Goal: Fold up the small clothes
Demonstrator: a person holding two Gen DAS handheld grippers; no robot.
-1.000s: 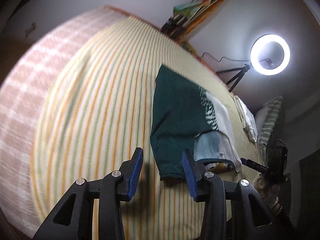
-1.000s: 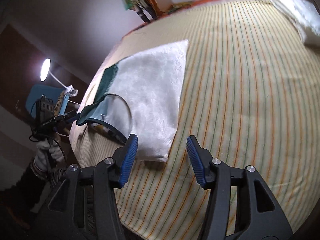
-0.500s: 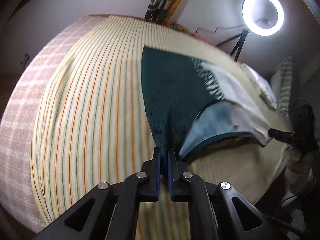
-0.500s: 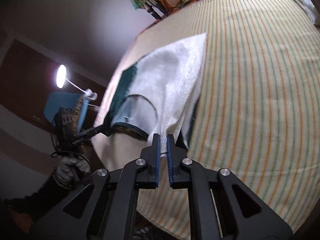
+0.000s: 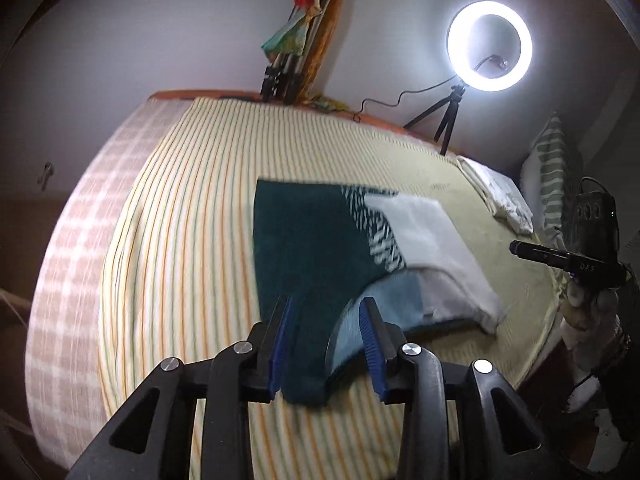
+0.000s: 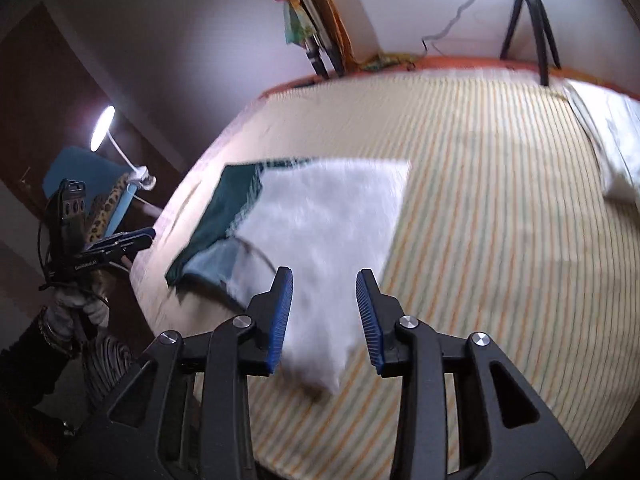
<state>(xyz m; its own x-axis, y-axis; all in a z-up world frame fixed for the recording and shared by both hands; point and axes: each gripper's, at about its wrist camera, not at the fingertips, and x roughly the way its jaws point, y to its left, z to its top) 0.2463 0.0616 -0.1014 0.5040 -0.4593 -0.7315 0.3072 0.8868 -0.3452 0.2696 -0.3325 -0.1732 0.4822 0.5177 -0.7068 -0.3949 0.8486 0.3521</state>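
Striped bedsheet [image 5: 168,280] carries the garment [image 5: 316,248], well in front of the ring light [image 5: 490,46]; both grippers, left [image 5: 326,344] and right [image 6: 325,322], have just opened after pinching its near corners, which now slip free unfolded between parted jaws

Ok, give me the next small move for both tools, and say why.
Probably close both on the near corners. The left tool and right tool have just been opening; the garment hangs loose between their pads, ungripped, and lies unfolded on the bed.
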